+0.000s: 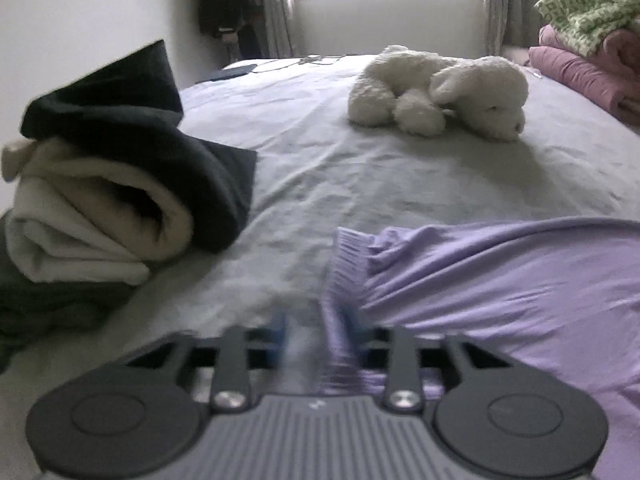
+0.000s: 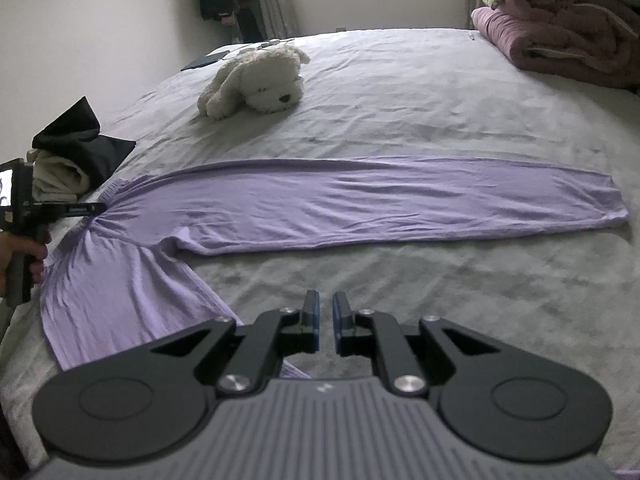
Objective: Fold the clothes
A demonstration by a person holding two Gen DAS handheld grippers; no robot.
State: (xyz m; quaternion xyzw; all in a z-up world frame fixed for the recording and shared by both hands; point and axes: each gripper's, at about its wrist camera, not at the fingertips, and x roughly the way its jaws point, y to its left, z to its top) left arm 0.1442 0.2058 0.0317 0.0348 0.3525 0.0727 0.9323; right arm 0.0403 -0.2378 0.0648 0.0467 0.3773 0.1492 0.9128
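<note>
Light purple trousers lie flat on the bed, one leg stretched out to the right, the other running toward me under my right gripper. That gripper hovers over bare sheet, its pads a narrow gap apart with nothing between them. In the left wrist view the picture is blurred: the ribbed waistband runs in between the fingers of my left gripper, close to the right one, and the pads stand apart. From the right wrist view the left gripper, held in a hand, has its tip at the gathered waistband.
A white plush dog lies mid-bed beyond the trousers. A pile of dark and cream clothes sits at the left bed edge by the wall. Rolled pink blankets fill the far right corner. Grey sheet covers the bed.
</note>
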